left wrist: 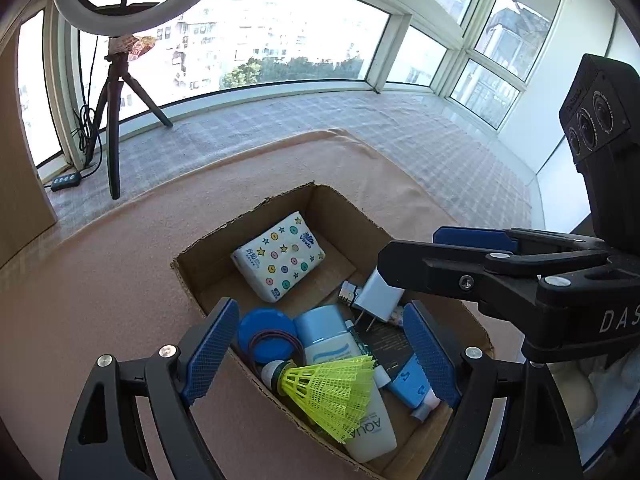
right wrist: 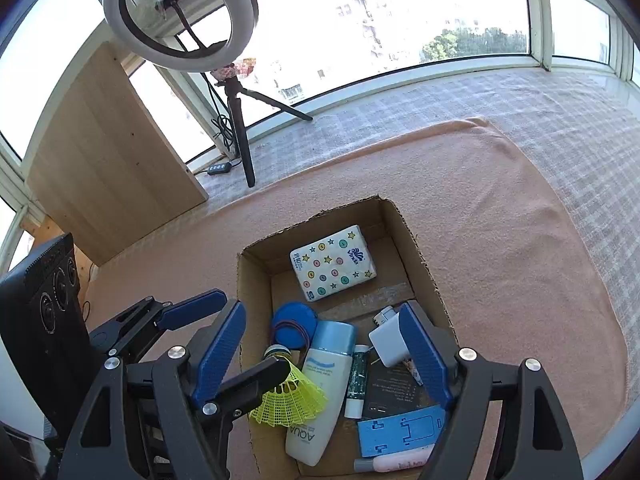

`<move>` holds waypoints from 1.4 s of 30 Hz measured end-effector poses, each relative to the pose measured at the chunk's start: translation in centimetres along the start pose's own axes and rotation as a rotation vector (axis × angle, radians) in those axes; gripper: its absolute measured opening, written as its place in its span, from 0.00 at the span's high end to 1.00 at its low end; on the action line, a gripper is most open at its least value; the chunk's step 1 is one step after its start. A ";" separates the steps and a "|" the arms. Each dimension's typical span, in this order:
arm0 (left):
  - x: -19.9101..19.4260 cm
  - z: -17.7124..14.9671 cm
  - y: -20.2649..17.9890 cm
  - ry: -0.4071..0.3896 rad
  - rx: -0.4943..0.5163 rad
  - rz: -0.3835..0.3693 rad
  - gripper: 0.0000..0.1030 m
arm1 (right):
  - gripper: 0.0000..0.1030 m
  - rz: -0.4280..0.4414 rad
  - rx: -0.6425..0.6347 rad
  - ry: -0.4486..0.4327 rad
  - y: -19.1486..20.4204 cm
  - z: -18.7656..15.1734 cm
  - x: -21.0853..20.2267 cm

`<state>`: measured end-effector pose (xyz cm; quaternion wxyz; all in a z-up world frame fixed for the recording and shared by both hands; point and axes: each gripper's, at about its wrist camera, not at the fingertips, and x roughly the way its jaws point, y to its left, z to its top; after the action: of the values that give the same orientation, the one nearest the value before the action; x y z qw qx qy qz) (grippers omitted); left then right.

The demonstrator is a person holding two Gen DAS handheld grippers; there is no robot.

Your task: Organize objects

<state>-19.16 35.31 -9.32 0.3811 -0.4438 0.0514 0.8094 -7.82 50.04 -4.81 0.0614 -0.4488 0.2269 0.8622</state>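
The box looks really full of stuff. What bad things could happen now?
1. The yellow shuttlecock lies loosely on top of the AQUA bottle, near the cardboard box wall; a nudge could probably tip it out.
2. Both open grippers, left and right, hover close over the box and near each other, so they might bump together or knock the white charger.
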 end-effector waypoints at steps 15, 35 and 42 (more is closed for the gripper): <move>-1.9 -1.2 0.9 0.007 -0.025 0.031 0.16 | 0.26 -0.011 0.004 -0.008 0.3 -0.8 -0.6; -13.1 -7.0 5.8 -0.048 -0.109 0.170 0.16 | 0.26 -0.008 -0.049 -0.035 6.4 -4.8 -2.4; -18.4 -10.9 8.0 -0.056 -0.157 0.223 0.16 | 0.26 0.006 -0.106 -0.038 10.7 -7.3 -2.9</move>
<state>-11.25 14.57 -3.96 0.2544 -0.4409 0.0260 0.8604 -4.03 37.55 -2.48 0.0390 -0.4342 0.1810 0.8816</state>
